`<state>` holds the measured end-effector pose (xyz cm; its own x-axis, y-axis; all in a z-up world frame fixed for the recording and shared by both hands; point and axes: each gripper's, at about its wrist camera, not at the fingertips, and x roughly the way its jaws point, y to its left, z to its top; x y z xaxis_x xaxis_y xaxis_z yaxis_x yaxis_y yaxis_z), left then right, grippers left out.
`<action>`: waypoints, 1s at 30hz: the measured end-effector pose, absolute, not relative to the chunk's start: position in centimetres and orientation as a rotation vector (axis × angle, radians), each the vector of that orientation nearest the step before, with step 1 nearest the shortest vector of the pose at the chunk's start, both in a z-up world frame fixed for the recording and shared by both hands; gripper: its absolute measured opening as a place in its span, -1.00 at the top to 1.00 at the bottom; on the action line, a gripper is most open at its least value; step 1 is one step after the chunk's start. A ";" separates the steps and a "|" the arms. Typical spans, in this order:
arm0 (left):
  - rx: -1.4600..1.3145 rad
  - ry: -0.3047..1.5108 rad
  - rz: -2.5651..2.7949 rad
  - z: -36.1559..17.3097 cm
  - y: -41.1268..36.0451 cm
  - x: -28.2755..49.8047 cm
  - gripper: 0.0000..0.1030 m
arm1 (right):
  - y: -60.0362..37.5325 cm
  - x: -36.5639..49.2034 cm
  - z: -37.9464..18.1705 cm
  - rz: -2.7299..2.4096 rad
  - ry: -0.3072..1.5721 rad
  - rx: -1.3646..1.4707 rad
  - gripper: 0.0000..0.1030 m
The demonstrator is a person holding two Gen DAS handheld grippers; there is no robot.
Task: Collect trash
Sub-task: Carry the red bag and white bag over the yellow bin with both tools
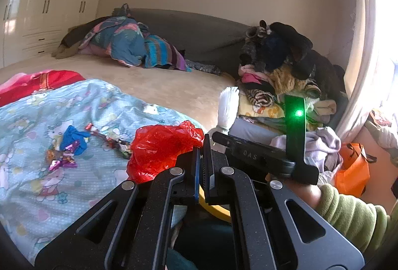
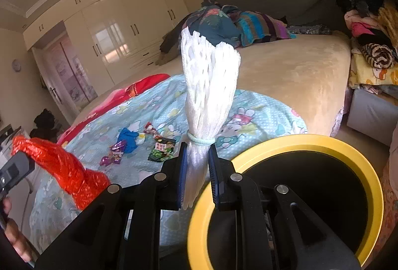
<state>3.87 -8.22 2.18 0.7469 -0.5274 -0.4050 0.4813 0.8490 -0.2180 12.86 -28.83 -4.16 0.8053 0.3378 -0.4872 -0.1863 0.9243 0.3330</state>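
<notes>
Red plastic fills the grip of your left tongs: the pads are pressed nearly together on a corner of the crumpled red bag, which bulges out to the left of them above the bed. In the right wrist view the same bag hangs at the far left, stretched up from its bunched lower part.

Further left of the left tongs, and beyond the bag, the loose trash lies on the light blue cartoon blanket: a blue wrapper, shiny purple candy wrappers just in front of it, and a green snack packet to the right of those, all close together and apart from both tongs.

Your right tongs are clamped narrow on the lower end of a white foam net sleeve, which stands upright out of them, tied with a pale elastic band just above the pads and fanning open at the top.

Right of the right tongs, and partly under them, sits the yellow-rimmed bin with its dark mouth open. Beyond, on the far right, folded clothes are piled beside the beige bed.
</notes>
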 end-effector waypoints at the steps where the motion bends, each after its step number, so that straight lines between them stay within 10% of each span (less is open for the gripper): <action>1: -0.100 0.475 -0.557 2.1 -8.4 3.9 0.99 | -29.0 12.8 -4.2 0.279 0.570 0.280 0.69; 30: -0.030 0.559 -0.712 -0.1 -15.5 4.1 0.99 | -36.9 12.8 -6.0 0.122 0.610 0.380 0.69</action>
<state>4.11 -15.49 -0.05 0.6176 -0.6264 -0.4756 0.6108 0.7629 -0.2117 12.79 -36.92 -5.97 0.8149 0.2224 -0.5352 -0.0006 0.9238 0.3830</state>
